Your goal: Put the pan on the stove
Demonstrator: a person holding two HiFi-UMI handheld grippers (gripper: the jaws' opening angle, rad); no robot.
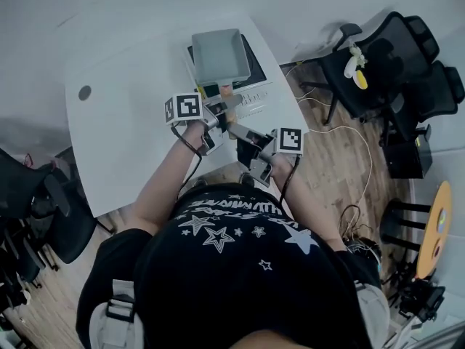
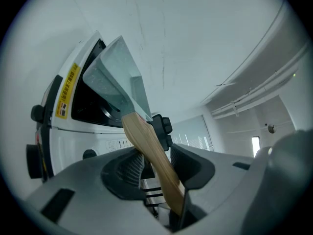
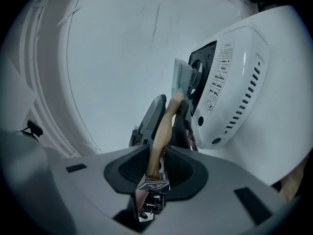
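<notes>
- The white table [image 1: 123, 137] fills the middle of the head view. A small grey round spot [image 1: 85, 92] sits on it, well to the left of your work.
- Black office chairs [image 1: 392, 64] stand off the table's right side on the wooden floor [image 1: 327, 187], and more dark chairs [image 1: 36, 209] crowd the left.
- The stove [image 1: 254, 97], white with a black top, sits at the table's far end.
- The pan [image 1: 216, 55], grey and square, is over the stove's black top. No view shows whether it rests there.
- Your left gripper [image 2: 155, 158] pinches the pan's wooden handle [image 2: 146, 146] close to the pan.
- Your right gripper [image 3: 156, 163] pinches the same handle nearer its end, just behind the left one.
- A white cable [image 1: 349, 133] trails across the floor on the right.
- A yellow object [image 1: 356, 64] lies on one right-hand chair.
</notes>
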